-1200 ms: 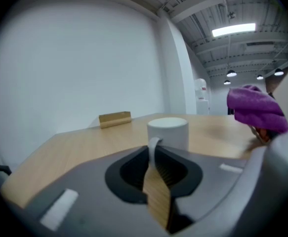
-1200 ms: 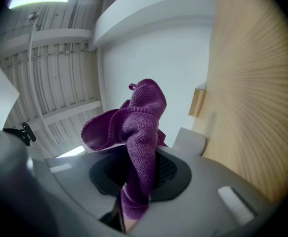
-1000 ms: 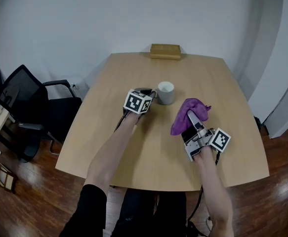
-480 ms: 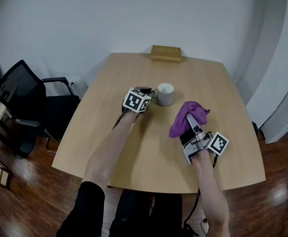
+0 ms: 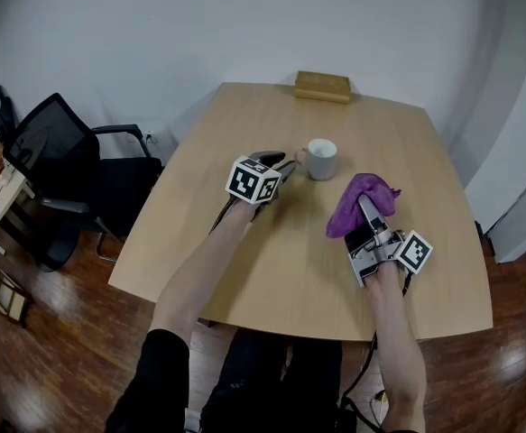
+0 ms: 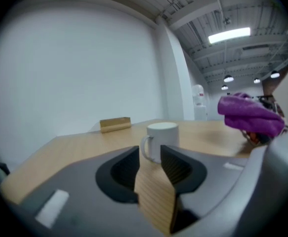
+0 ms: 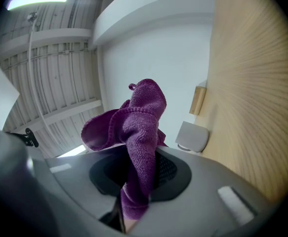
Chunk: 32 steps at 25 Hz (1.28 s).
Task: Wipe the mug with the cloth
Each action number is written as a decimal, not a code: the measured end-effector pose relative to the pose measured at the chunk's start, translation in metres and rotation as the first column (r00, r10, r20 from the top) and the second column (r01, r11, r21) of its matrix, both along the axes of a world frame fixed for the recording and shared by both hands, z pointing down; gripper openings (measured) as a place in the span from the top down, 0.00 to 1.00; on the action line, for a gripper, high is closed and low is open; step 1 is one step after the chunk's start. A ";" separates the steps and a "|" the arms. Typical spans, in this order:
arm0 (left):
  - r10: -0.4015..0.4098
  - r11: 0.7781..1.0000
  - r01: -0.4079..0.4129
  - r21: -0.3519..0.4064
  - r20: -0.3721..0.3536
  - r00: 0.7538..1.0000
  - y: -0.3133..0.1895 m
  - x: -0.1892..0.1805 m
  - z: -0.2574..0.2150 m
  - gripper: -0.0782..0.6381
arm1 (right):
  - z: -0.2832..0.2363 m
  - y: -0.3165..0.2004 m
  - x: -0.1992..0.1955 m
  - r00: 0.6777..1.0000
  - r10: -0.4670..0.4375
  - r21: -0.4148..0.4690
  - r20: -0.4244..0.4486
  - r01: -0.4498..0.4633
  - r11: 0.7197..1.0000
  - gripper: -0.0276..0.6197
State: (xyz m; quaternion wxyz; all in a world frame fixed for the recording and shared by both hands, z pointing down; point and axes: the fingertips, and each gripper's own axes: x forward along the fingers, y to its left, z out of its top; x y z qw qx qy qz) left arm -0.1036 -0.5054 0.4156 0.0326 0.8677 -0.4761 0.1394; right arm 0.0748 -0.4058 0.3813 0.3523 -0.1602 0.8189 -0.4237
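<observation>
A white mug (image 5: pixel 322 159) stands upright on the wooden table (image 5: pixel 272 269), its handle turned toward my left gripper (image 5: pixel 287 163). In the left gripper view the mug (image 6: pixel 161 141) stands just beyond the left gripper (image 6: pixel 149 167). Its jaws are opening, with only bare tabletop between them. My right gripper (image 5: pixel 365 209) hovers to the right of the mug, shut on a bunched purple cloth (image 5: pixel 360 203). In the right gripper view the cloth (image 7: pixel 139 132) fills the gap of the right gripper (image 7: pixel 139 177) and hangs over it, with the mug (image 7: pixel 192 136) farther off.
A wooden block (image 5: pixel 322 87) lies at the table's far edge, also visible as the block (image 6: pixel 115 124) behind the mug. A black office chair (image 5: pixel 64 165) stands left of the table. White walls close the room behind.
The left gripper's jaws have parted and its tips now sit just short of the mug's handle. The head view has shifted. The right gripper still holds the cloth in about the same place.
</observation>
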 end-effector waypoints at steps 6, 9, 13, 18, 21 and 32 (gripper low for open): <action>0.056 0.996 -0.072 -0.047 -0.283 0.957 0.062 0.027 -0.009 0.70 | -0.002 0.000 -0.001 1.000 -0.019 0.027 -0.003 0.019 0.999 0.84; 0.070 0.987 -0.131 -0.094 -0.483 0.873 0.091 0.044 -0.013 0.72 | -0.002 -0.002 -0.006 0.999 -0.037 0.028 0.005 0.037 0.999 0.84; 0.115 0.948 -0.295 -0.117 -0.738 0.665 0.112 0.070 -0.025 0.81 | -0.006 0.003 -0.013 0.994 -0.097 0.024 0.042 0.096 0.995 0.84; 0.170 0.919 -0.388 -0.066 -0.823 0.542 0.123 0.072 -0.033 0.87 | -0.004 0.012 -0.025 0.990 -0.141 0.040 0.017 0.140 0.989 0.84; 0.197 0.919 -0.392 -0.041 -0.813 0.548 0.126 0.077 -0.037 0.87 | -0.006 0.013 -0.025 0.988 -0.156 0.070 0.004 0.156 0.985 0.84; 0.212 0.940 -0.340 -0.026 -0.736 0.643 0.132 0.086 -0.040 0.88 | -0.020 0.027 -0.031 0.978 -0.207 0.141 -0.001 0.205 0.968 0.84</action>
